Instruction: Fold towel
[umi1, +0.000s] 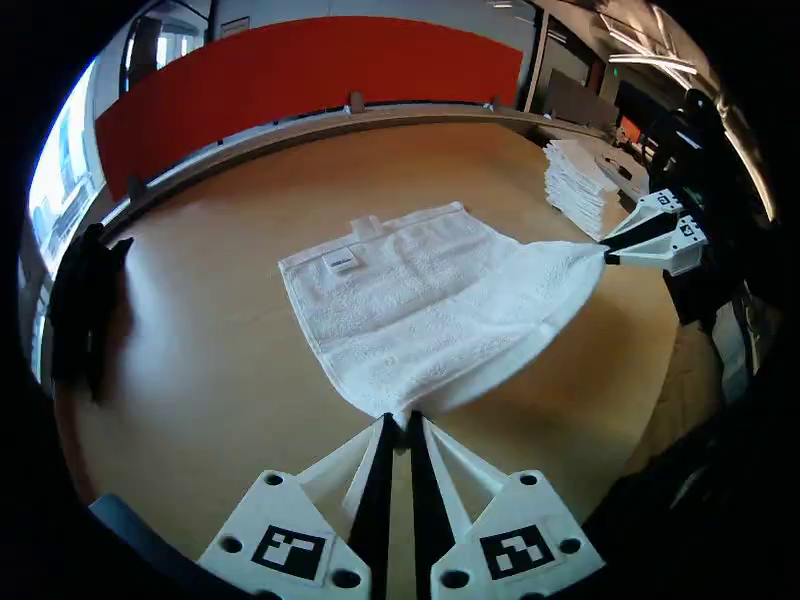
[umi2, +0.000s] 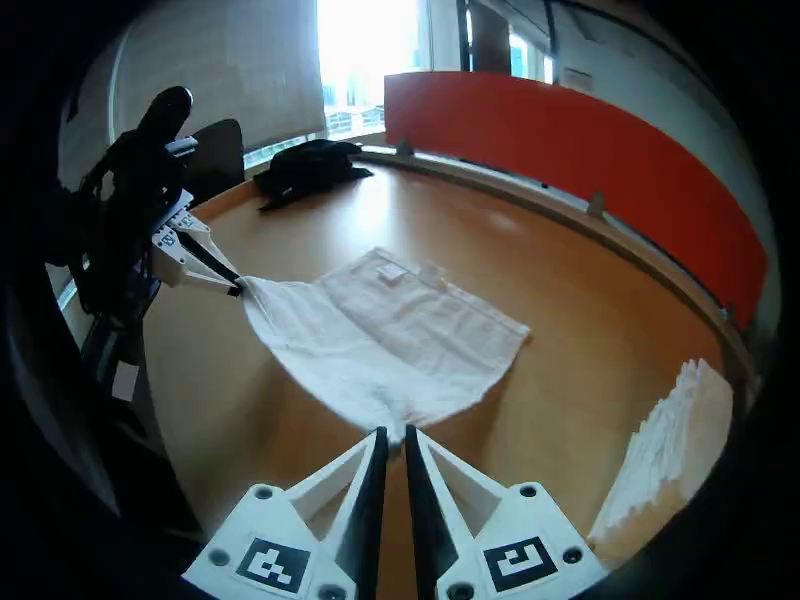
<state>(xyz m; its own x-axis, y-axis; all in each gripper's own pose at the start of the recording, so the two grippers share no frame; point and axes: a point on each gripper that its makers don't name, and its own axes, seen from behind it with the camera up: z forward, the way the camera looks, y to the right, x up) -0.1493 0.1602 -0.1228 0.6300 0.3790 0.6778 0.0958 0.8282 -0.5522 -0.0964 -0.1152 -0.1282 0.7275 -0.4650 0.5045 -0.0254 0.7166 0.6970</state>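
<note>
Towel tag unreadable, no legible text

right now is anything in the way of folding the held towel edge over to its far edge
Nothing visible. The left gripper and right gripper each pinch a near corner of the towel; its flat far half is bare. The stack of folded towels sits off to the side.

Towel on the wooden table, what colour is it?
The towel is plain white, with a small sewn-on tag; it shows best in the left gripper view.
</note>
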